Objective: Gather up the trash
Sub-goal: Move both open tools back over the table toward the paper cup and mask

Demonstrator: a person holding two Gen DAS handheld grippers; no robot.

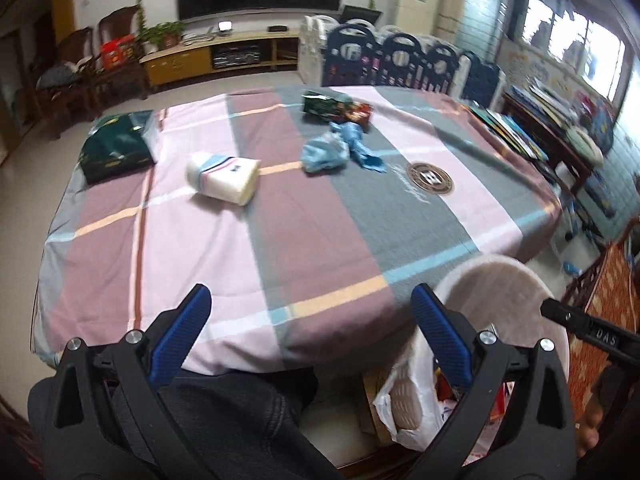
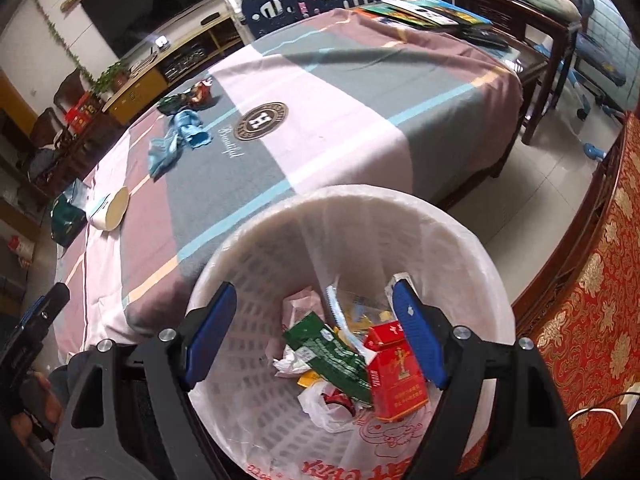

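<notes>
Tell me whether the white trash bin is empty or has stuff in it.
Not empty. The white bin holds a red carton, a green wrapper and crumpled plastic, covering only its bottom.

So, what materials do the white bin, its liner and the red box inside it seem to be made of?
White bin: probably rigid plastic, matte; its wall shows a moulded grid of small slots.
Liner: thin plastic film, translucent and slightly glossy; it wrinkles over the rim and carries red print.
Red box: likely coated cardboard, with sharp folded edges, a flat printed face and slight sheen.
</notes>
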